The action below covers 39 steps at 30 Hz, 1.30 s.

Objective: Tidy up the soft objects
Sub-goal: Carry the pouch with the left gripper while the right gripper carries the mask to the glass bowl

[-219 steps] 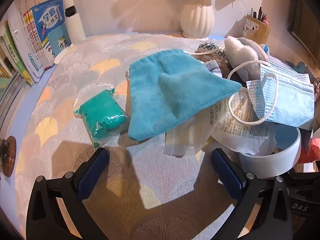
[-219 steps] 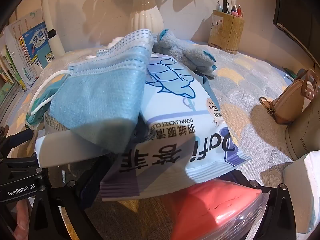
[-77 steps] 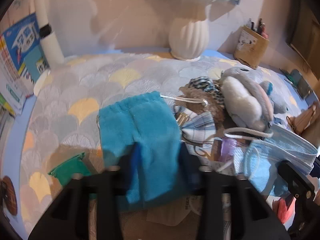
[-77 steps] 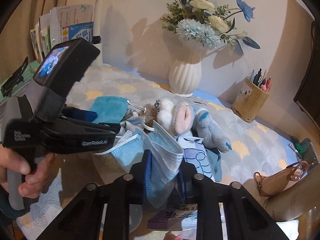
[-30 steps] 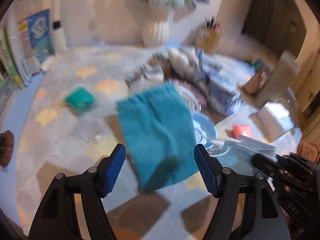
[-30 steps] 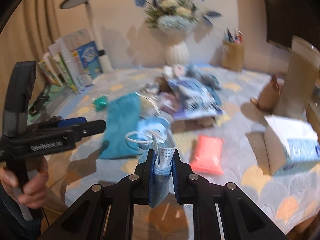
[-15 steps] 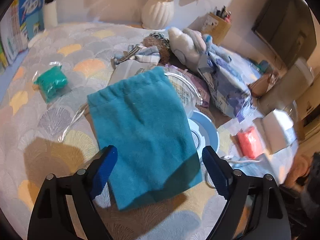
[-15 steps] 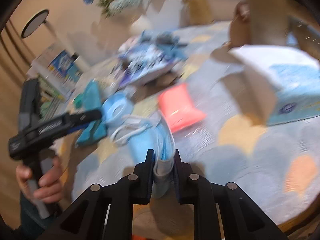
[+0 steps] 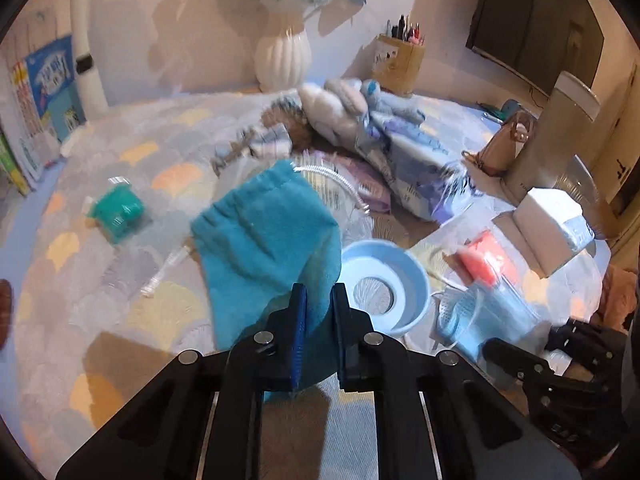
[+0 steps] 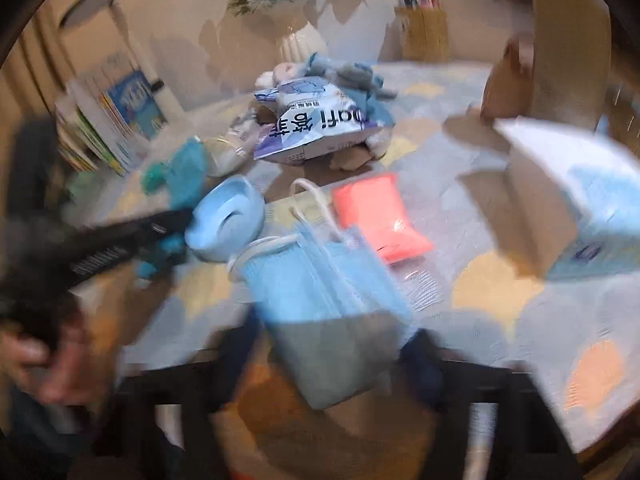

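While the left gripper (image 9: 318,300) has its jaws pinched tight on the near corner of the teal fleece drawstring pouch (image 9: 264,240), the pouch's gathered mouth trails away over the counter (image 9: 100,280) with its scalloped pastel cloth, left of the pale blue round bowl (image 9: 384,280). Further right, the right gripper (image 10: 332,360) is letting go: its jaws are opening, and the stack of light blue pleated face masks (image 10: 324,288) lies between them on the counter beside the coral-pink soft packet (image 10: 380,216); blur hides whether the pads touch it. The step looks like sorting soft items into separate spots. Next, the pouch likely needs carrying clear of the bowl and laying flat, while the right gripper backs off without snagging the ear loops.
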{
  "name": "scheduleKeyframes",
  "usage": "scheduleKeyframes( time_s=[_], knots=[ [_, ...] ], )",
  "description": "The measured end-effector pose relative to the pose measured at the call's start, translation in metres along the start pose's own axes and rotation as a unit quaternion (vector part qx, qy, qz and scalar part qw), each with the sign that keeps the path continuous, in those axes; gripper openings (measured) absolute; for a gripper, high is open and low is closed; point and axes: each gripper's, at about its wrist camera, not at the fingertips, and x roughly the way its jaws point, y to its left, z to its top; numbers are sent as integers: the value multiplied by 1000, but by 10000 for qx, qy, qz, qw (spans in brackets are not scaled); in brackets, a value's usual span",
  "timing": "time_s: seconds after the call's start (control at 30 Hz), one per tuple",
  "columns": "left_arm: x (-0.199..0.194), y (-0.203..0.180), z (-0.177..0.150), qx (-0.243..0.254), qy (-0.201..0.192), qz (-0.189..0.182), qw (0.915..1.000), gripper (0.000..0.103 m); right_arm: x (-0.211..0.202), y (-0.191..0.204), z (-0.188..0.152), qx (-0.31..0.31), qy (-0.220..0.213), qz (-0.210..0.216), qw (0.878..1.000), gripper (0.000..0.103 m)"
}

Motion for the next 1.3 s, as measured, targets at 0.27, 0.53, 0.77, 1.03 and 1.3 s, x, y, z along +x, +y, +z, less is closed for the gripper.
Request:
scheduleKeyframes(
  time_s=[0.27, 0.53, 0.77, 1.03, 1.3],
  knots=[
    [-54, -54, 31, 480, -604, 206, 9968, 9, -42, -11, 12, 257, -572, 330, 9975, 18],
    [-76, -129, 46, 1109, -876, -113, 9899, 9, -118, -51, 19, 615, -1374, -9, 9886, 18],
    [-82, -204, 50, 1745, -973, -533, 9784, 9, -163, -101, 8, 1076, -1776, -401, 9774, 18],
    [-74, -278, 49, 2330, -963, -796, 9644, 9, -195, -170, -11, 1665, -2072, -850, 9603, 18],
    [-54, -329, 59, 2618, -872, -1018, 9558, 9, -207, -227, -11, 2158, -2154, -1124, 9457, 18]
  ],
)
